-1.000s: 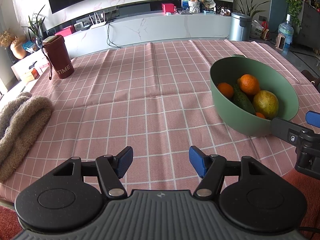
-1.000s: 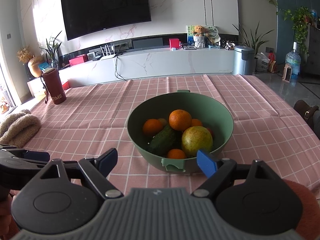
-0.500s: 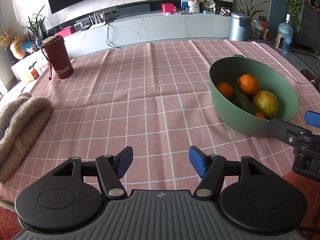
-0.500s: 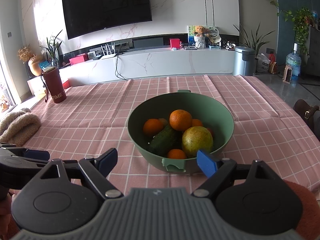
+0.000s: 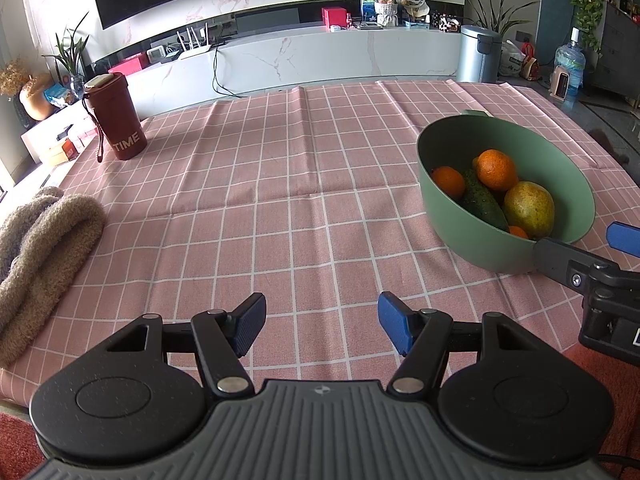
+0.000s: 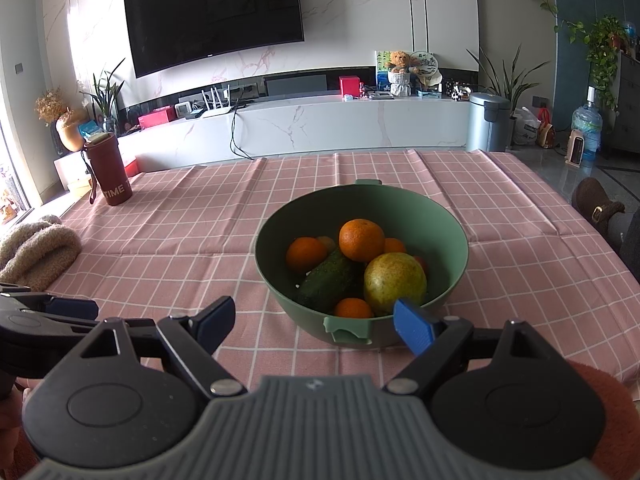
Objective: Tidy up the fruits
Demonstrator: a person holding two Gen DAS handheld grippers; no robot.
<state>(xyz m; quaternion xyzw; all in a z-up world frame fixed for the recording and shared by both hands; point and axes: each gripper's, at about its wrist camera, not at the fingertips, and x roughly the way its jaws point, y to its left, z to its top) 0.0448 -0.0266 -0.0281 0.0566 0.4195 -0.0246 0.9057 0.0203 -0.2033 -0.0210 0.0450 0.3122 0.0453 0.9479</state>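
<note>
A: Start with the biggest thing; what does the table look like?

B: The pink checked tablecloth (image 5: 304,184) covers all of it; the stretch ahead of the left gripper (image 5: 322,322) carries no fruit at all; a folded tan woolly cloth (image 5: 44,256) lies at the left edge and a dark red tumbler marked TIME (image 5: 116,120) stands at the far left corner.

A: And the fruit?

B: All of it that I can see sits inside the green bowl (image 6: 460,256), right in front of the right gripper (image 6: 316,324); a yellow-green mango (image 6: 394,282) at the near right, a dark cucumber (image 6: 330,280) slanting beside it, one big orange (image 6: 362,239) on top, smaller oranges (image 6: 306,254) round about.

A: The tongs?

B: Both sets stand spread wide with nothing between the blue pads; the right one's near finger reaches close to the bowl's wall as seen from the left wrist, though I cannot tell whether it touches.

A: Anything different from a second ago?

B: Barely; the bowl, the fruit and both grippers hold almost the same places, with only a slight drift of the views; no piece has gone in or come out.

A: So where does that leave the sorting?

B: Open to two readings; fruit gathered in the bowl may be the finished order, or a mixed heap waiting to be picked apart; the pause fits either.
</note>
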